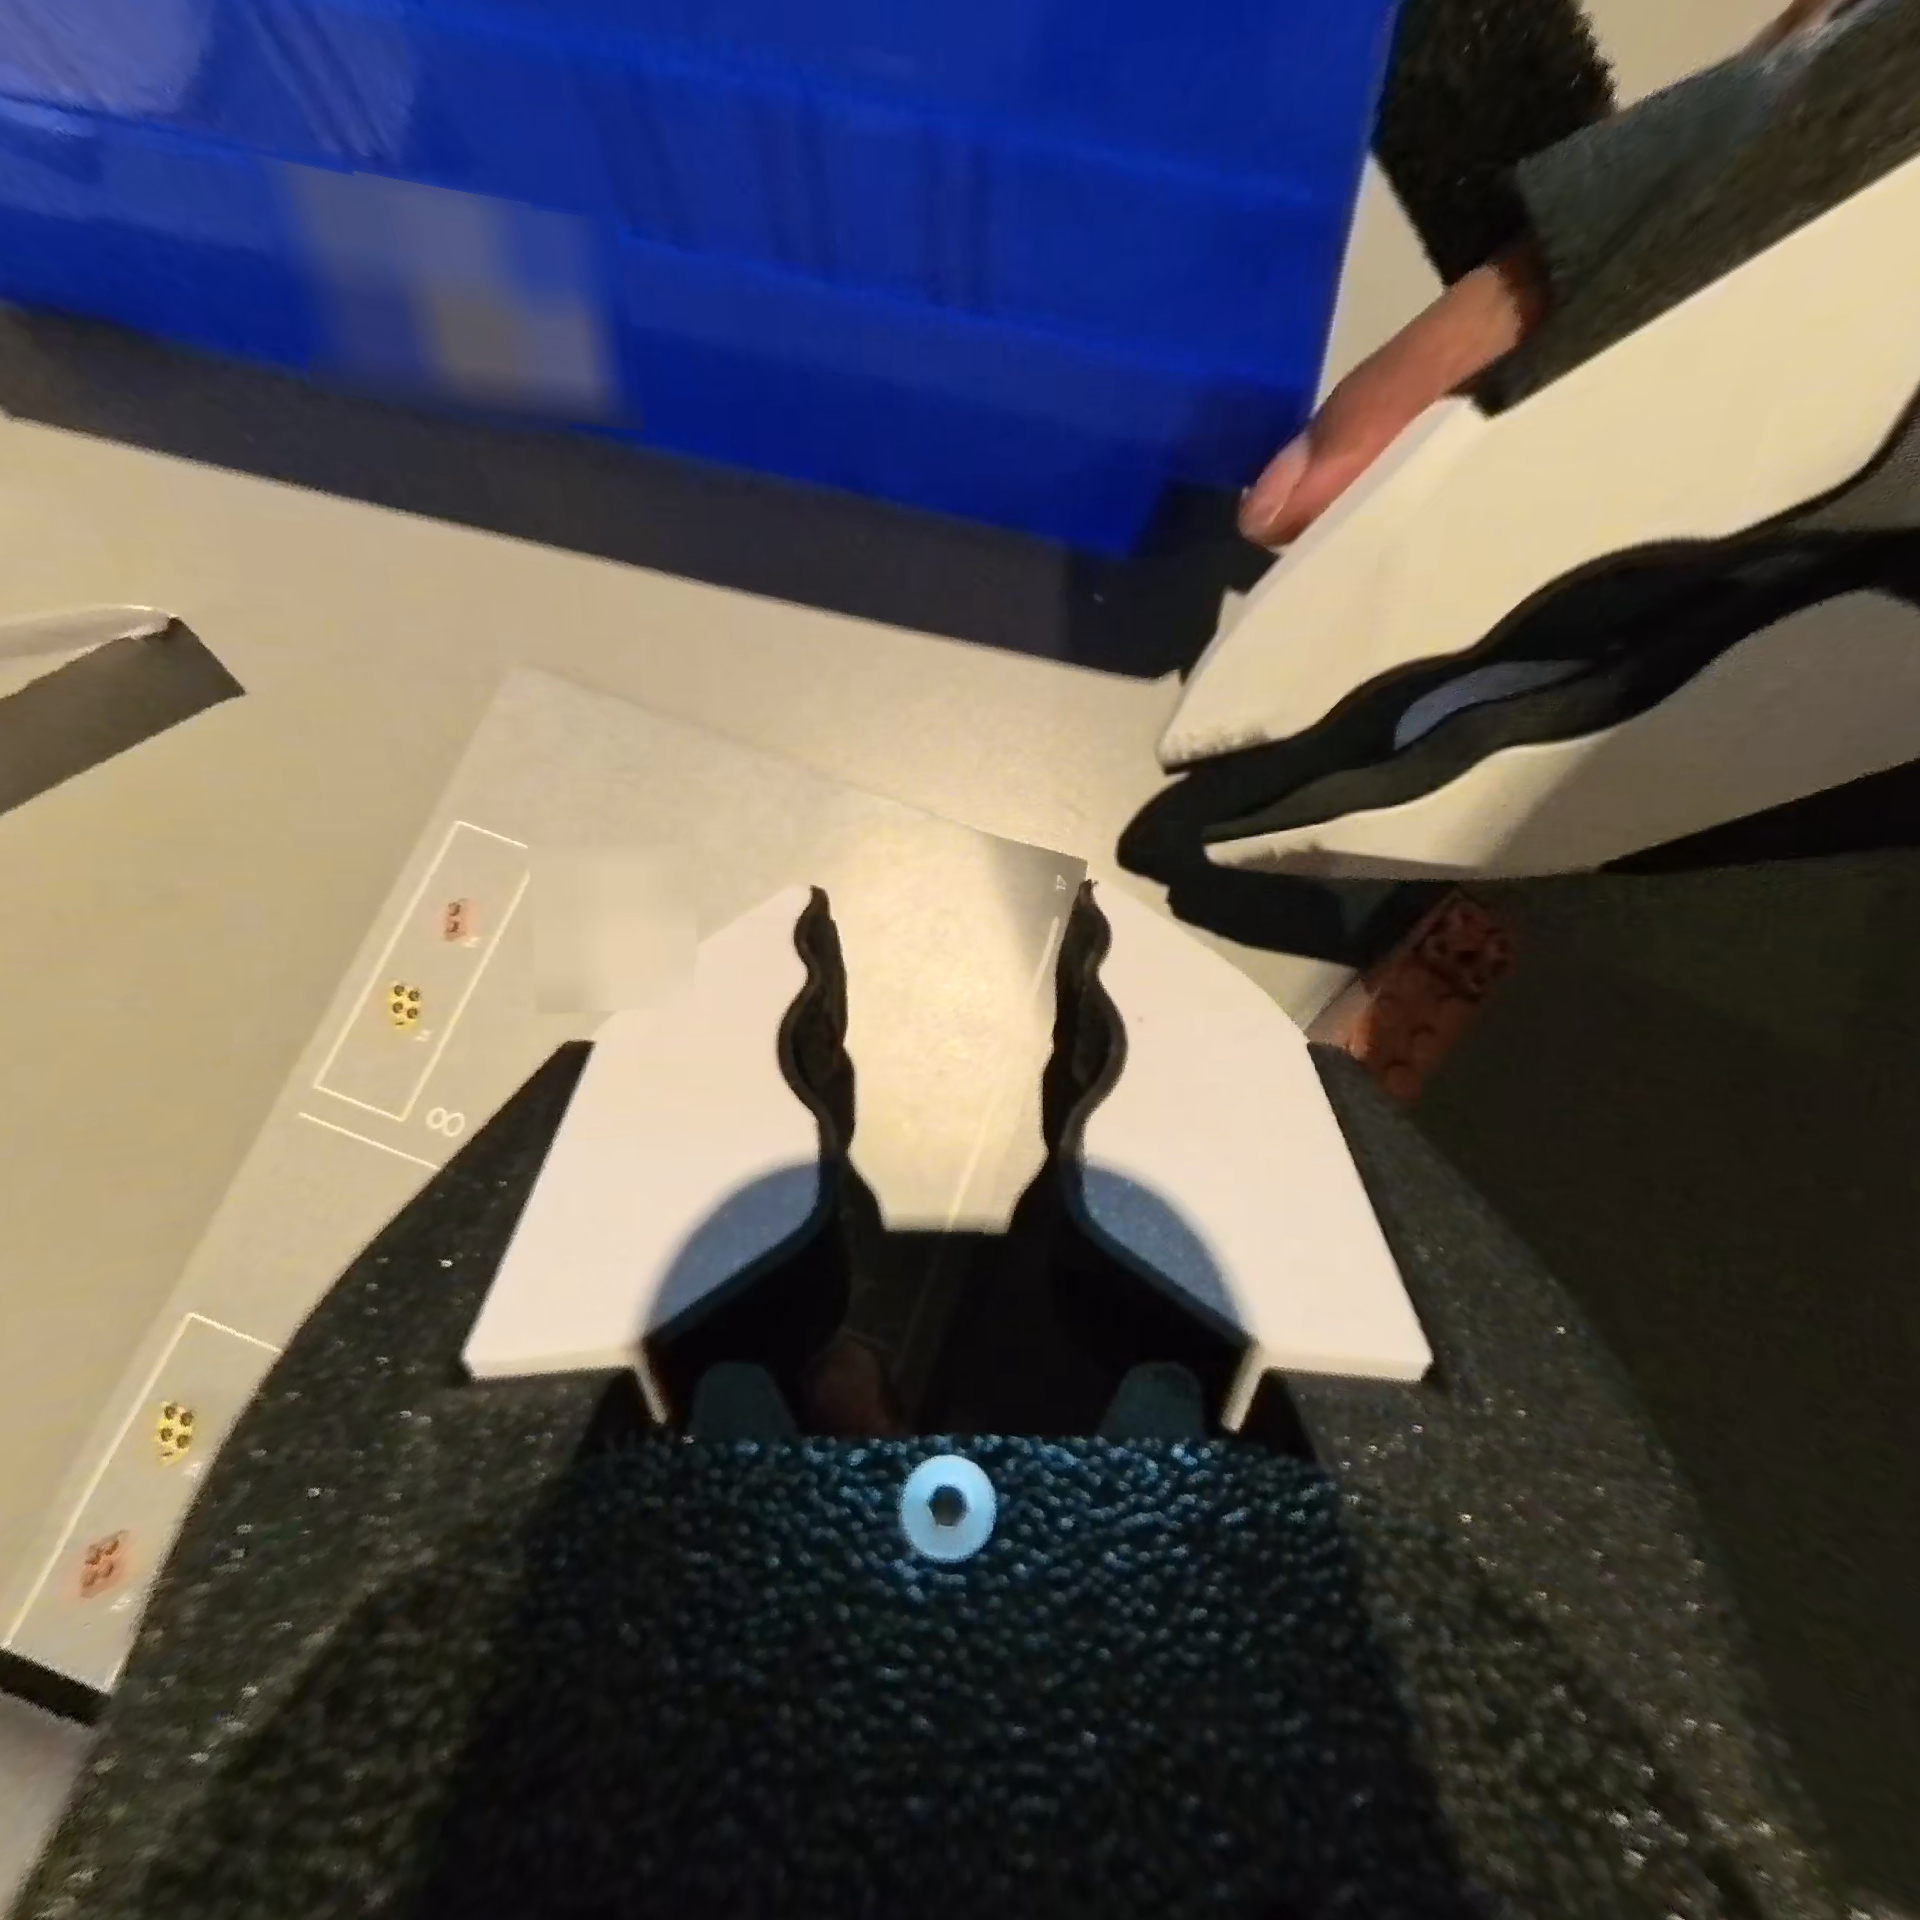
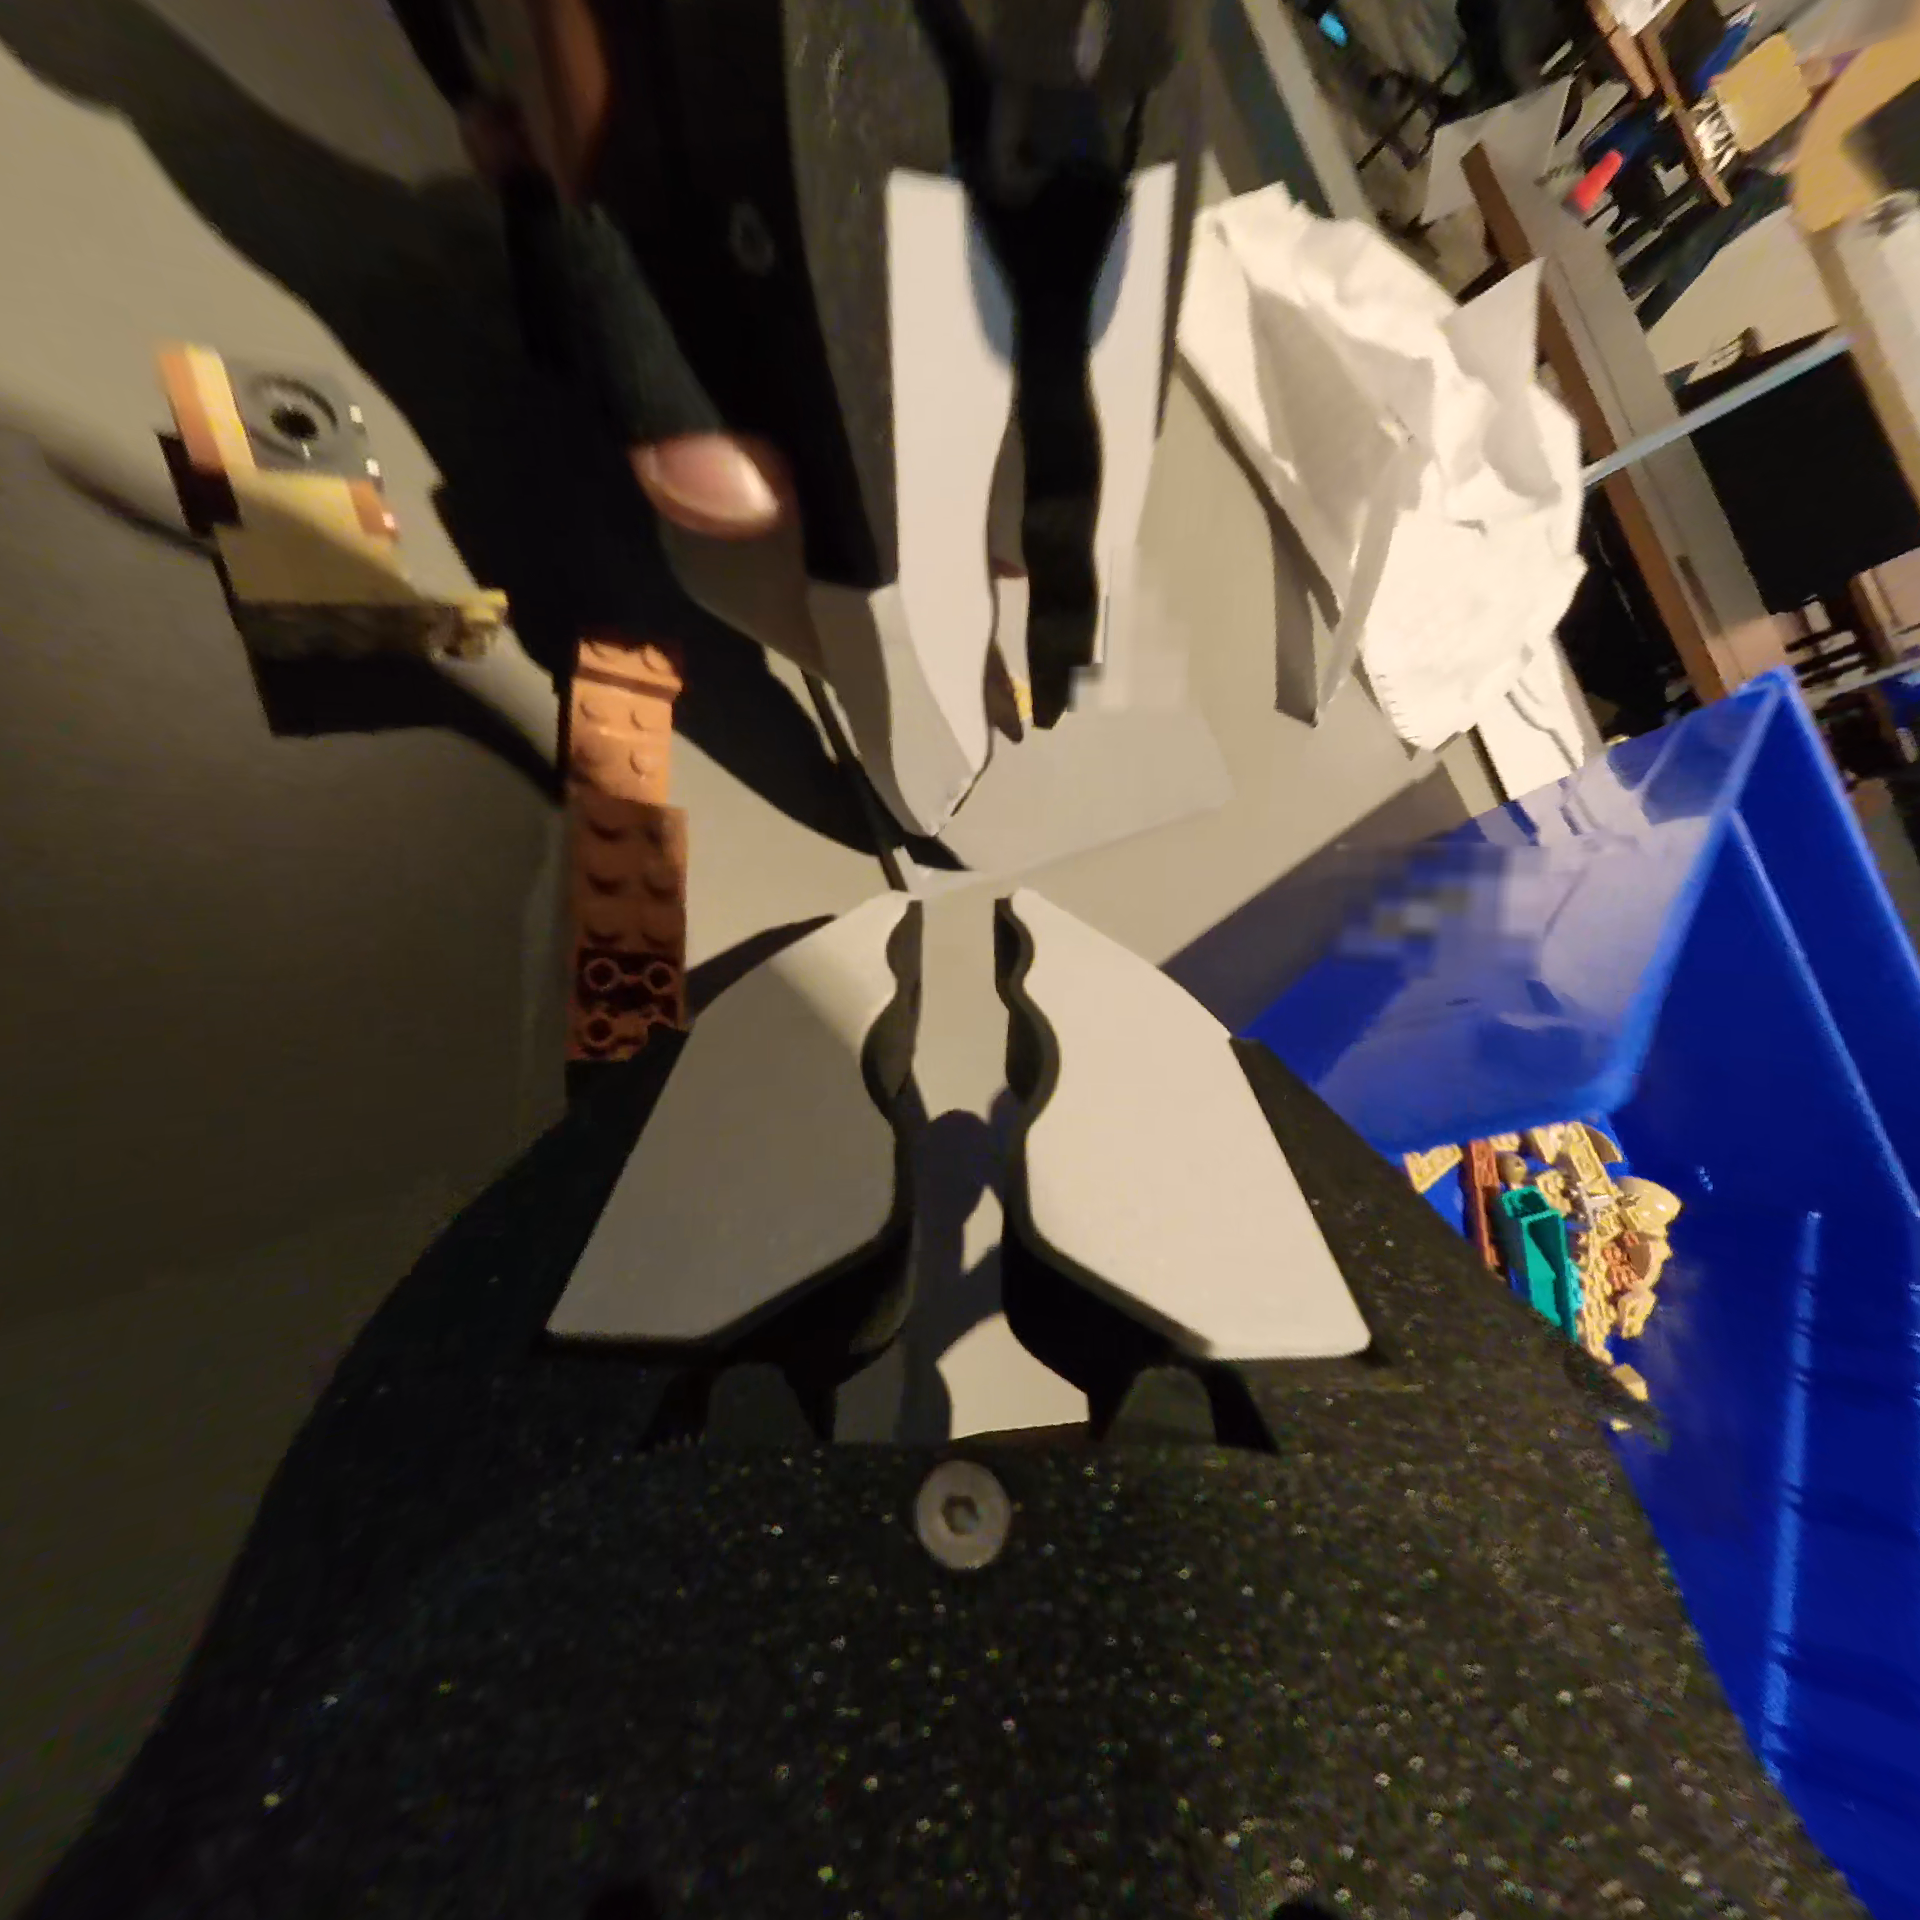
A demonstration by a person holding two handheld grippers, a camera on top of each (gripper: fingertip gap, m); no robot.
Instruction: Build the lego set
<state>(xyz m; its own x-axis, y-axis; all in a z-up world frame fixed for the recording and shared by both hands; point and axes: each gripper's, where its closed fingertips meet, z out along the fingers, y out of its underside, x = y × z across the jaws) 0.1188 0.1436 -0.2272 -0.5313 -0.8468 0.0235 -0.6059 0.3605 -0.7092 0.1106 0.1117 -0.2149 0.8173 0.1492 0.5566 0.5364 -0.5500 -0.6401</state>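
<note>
Left tongs (image 1: 951, 904) gape, empty, over the booklet (image 1: 582, 831). Right tongs (image 2: 951, 909) parted too, nothing between (tips nearly meeting the left's). Brown brick strip (image 2: 623, 831) at their 10 o'clock; blue bin (image 2: 1714, 1039) of loose pieces (image 2: 1558, 1236) at 3 o'clock.

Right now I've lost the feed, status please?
Left gripper open, empty, over instruction booklet. Right gripper open, empty. Brown lego strip on table. Loose pieces in blue bin. Nothing blocking.
</note>
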